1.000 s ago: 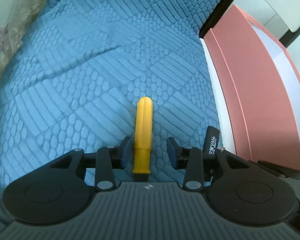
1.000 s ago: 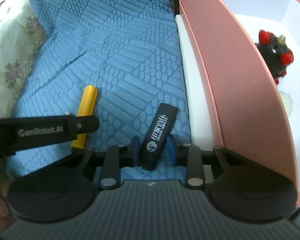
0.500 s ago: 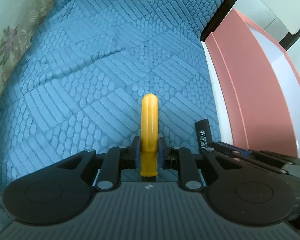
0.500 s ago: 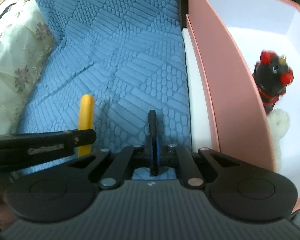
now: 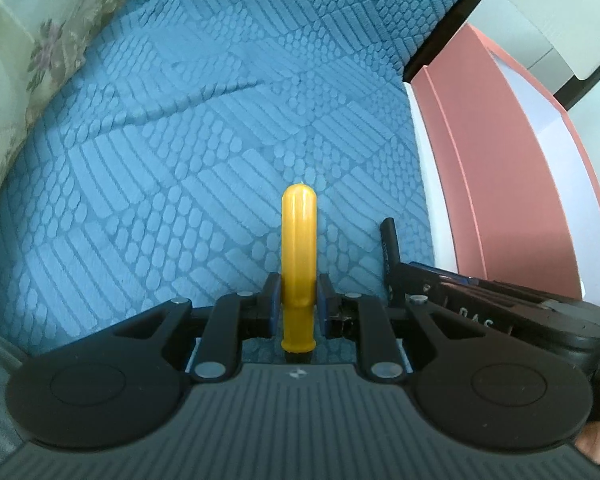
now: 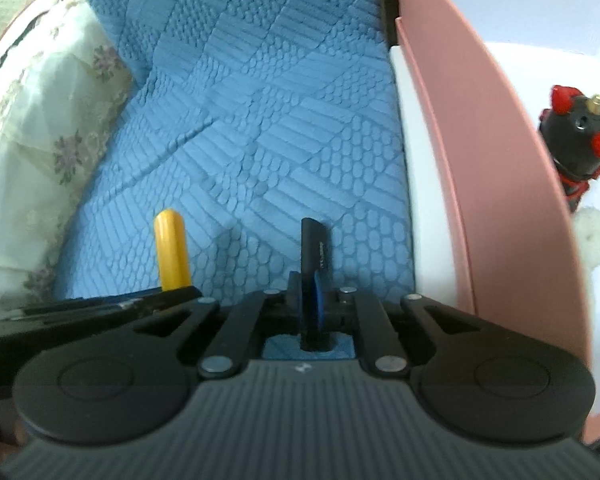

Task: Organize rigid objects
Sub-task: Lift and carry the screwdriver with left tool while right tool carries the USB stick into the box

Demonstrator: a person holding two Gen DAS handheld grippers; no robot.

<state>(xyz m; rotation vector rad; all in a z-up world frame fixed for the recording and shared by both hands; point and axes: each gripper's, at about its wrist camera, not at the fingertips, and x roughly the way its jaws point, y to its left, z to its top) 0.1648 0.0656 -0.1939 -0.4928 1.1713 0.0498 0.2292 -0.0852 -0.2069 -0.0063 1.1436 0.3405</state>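
Both tongs have closed since a second ago: the left gripper (image 5: 298, 307) now pinches the yellow handle (image 5: 298, 248), the right gripper (image 6: 314, 304) clamps the black stick (image 6: 315, 256) edge-on. Carry both level, clearing the pink box (image 6: 496, 184) wall to their right before releasing inside.

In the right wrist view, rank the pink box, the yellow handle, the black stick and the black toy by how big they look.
1. pink box
2. black toy, partly hidden behind the box wall
3. black stick and yellow handle: alike, both partly hidden by grippers, so unranked.
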